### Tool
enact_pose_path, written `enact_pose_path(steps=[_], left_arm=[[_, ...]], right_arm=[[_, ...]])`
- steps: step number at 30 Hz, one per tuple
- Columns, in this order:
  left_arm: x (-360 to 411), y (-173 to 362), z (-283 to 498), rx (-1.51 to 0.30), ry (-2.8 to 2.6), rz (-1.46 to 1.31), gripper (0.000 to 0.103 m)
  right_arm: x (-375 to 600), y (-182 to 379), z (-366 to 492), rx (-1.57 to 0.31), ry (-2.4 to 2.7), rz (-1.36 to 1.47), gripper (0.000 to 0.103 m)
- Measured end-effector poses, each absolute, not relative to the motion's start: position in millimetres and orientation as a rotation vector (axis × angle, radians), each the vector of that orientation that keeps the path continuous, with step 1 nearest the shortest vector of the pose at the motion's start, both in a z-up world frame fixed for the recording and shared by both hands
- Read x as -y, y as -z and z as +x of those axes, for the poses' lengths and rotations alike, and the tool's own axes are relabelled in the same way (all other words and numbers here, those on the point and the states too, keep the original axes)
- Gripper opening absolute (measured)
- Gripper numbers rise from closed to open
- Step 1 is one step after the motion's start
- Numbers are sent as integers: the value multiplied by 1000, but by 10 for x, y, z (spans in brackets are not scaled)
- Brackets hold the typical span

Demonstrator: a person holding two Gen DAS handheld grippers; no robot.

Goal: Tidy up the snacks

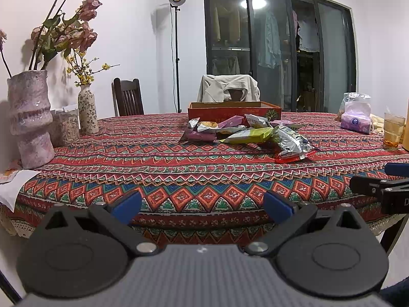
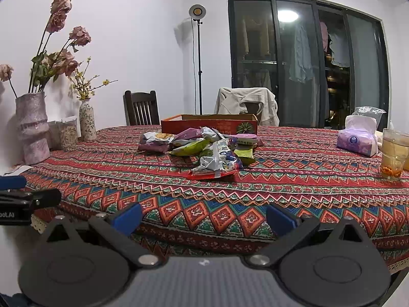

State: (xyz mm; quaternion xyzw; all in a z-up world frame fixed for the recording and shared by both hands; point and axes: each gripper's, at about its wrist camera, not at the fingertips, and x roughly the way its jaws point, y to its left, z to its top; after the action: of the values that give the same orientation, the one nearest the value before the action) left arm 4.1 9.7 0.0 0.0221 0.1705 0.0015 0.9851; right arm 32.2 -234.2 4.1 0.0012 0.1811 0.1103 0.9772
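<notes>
On the worktop: 1 red box toward the far edge, 2 vases, a big pink vase and a small floral vase, at the left edge, 1 tissue pack and 1 glass at the right edge. Snack packets overlap in 1 heap, too tangled to count. Behind stand 2 chairs.

On the counter under its patterned red woven cloth, a heap of crinkled foil snack packets lies mid-surface just before the shallow red cardboard box, two ceramic flower vases along the left edge, and the purple tissue pack with the clear glass tumbler toward the right edge.
</notes>
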Motion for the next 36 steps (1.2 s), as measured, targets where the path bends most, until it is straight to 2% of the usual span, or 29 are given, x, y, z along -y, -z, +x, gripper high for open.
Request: enact_pose_path(steps=[36], left_arm=[[-120, 1, 42, -344, 1, 48, 103]], right_arm=[[2311, -18, 317, -375, -224, -8, 103]])
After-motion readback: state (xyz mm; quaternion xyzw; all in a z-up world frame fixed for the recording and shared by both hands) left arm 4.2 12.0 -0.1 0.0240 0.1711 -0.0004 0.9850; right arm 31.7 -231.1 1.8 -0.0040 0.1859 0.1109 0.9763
